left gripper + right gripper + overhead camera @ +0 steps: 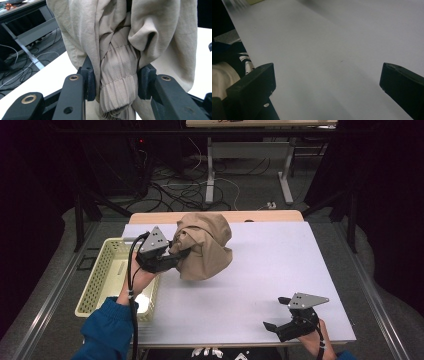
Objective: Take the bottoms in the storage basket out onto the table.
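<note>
The left gripper [116,80] is clamped on the gathered elastic band of one tan garment [205,245], holding it bunched above the table [260,285] beside the single yellow basket [97,280]. The right gripper [282,312] rests wide apart, holding nothing. Seemingly the garment is lifted but not yet placed anywhere.

Both grippers are black: the left gripper [172,255] and right gripper [275,312] each carry a grey three-cornered plate, brass-ringed screws, a trailing black cable; sleeves look blue, possibly teal
</note>
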`<state>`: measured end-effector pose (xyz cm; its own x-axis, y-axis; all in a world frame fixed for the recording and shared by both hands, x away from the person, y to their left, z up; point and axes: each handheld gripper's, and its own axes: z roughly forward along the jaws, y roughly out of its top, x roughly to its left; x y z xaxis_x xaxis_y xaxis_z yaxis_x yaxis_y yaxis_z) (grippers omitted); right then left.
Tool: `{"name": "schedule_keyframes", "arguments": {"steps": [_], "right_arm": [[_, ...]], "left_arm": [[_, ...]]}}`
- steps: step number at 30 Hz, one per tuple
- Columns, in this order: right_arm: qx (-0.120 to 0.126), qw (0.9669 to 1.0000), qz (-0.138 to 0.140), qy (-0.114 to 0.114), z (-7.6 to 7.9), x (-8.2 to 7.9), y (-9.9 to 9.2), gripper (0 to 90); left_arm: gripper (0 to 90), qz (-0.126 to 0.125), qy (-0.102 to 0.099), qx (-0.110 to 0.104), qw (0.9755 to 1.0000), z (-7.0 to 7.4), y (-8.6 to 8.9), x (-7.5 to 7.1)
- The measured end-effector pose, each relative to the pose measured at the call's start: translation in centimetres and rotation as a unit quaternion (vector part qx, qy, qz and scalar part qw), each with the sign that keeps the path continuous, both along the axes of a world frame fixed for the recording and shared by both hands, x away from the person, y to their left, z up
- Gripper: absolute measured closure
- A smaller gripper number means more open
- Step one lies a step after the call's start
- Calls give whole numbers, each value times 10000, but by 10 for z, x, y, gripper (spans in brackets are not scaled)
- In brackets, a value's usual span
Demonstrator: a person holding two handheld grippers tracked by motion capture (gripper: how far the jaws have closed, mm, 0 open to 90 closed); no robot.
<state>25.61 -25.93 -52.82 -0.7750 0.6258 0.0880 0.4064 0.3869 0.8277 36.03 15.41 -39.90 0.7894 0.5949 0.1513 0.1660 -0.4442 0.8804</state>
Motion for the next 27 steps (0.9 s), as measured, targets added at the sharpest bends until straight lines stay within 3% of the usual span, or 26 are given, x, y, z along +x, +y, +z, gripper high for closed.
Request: {"name": "schedule_keyframes", "arguments": {"steps": [27], "right_arm": [[28, 10000, -4, -19, -1, 0, 0, 0]], "left_arm": [[604, -36, 12, 28, 10000, -9, -18, 2]]}}
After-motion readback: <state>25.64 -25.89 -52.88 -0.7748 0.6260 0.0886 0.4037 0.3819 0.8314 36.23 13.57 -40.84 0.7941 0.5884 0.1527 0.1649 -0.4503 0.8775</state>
